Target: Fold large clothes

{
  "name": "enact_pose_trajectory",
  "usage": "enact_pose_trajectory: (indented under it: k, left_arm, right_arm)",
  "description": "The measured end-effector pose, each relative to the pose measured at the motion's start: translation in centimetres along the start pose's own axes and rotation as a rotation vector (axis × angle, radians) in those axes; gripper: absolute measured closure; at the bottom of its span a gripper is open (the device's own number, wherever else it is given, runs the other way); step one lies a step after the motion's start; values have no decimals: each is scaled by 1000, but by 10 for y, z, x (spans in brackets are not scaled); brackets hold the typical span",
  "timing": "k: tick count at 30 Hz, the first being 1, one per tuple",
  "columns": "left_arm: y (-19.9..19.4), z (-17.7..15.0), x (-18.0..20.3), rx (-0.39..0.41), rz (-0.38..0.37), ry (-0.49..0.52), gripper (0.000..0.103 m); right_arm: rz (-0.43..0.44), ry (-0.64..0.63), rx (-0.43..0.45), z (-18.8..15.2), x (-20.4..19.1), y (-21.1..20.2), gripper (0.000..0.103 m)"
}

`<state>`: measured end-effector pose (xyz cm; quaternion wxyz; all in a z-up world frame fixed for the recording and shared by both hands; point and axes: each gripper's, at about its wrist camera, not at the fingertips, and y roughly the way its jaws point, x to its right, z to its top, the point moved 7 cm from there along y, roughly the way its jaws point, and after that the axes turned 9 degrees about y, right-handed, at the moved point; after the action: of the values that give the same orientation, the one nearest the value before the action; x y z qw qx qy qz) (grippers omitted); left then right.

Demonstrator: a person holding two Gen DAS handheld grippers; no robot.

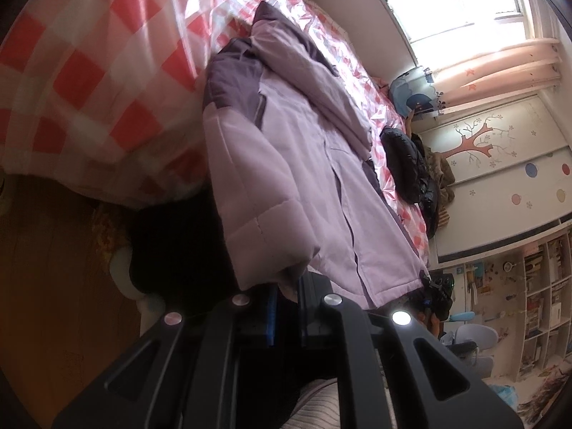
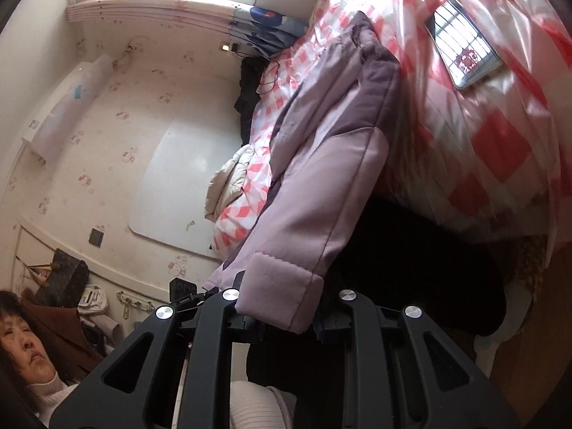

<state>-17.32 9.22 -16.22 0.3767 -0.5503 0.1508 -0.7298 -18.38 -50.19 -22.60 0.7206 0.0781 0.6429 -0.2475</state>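
Two claws each pinch a cuff of the padded lilac jacket with dark purple panels (image 1: 304,164): left claw (image 1: 286,286), right claw (image 2: 282,307). Its body lies toward twelve o'clock on the red-checked bed cover (image 1: 89,71), sleeves drawn outward, probably for folding.

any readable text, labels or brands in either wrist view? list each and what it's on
None legible.
Book spines on the shelves: too small and blurred to read.
Red marks on the phone screen, lying on the checked bed cover: blurred, unreadable.
Lilac jacket: no label or brand shows.
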Motion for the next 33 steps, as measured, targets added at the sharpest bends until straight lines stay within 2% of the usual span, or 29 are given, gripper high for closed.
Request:
enact_pose_trajectory:
  k: [4,5,7,9,13,15,16,18,22,25,26,27,28,29,30,31,32,33]
  left_arm:
    - [3,-6,-7,-30,7,14,91]
    - [4,-7,-11,-41,7,12,90]
    - [4,-8,-17,-55,-7,6,79]
    - [-3,-11,-23,-39,-29,5,74]
    - [-16,-4,-46,21,-60,-34,51]
    - [-28,8,-54,89,-152,-73,49]
    - [-33,13,-56,119,-175,-86,39]
    - [-39,24,-64,157,-136,-87,29]
    - [-9,36,-67,60,-135,-83,26]
    - [23,37,-63,-25,-162,-66,24]
    - [36,37,-58,-57,-172,-56,24]
    - [45,36,-53,-76,-175,-43,24]
    - [51,34,-48,-90,-170,-26,25]
    - [57,32,-43,-102,-152,-5,28]
    - [62,30,-39,-116,-132,17,46]
    - [64,28,-36,-127,-108,29,59]
    - [65,27,-34,-125,-89,31,65]
    - [64,25,-33,-121,-92,30,76]
  right_arm:
    - [-8,24,-27,-11,18,1,80]
    - [-20,29,-39,-11,23,4,74]
    - [-39,60,-71,-16,38,3,69]
    - [-31,92,-70,-17,49,-4,53]
    - [20,136,-15,-8,61,-22,36]
    - [32,149,-6,2,65,-25,25]
    - [29,151,-8,7,66,-23,24]
    - [32,153,-42,16,67,-11,24]
    - [15,150,-121,23,68,25,24]
    - [17,137,-160,22,65,50,24]
    - [9,125,-159,21,63,54,30]
    - [11,110,-161,20,61,58,49]
    - [17,103,-161,19,60,61,59]
    - [-4,89,-149,19,59,62,69]
    - [-15,70,-141,17,58,63,75]
    - [-23,51,-131,16,56,63,77]
    - [-31,43,-117,17,55,61,78]
    - [-32,35,-108,16,53,59,80]
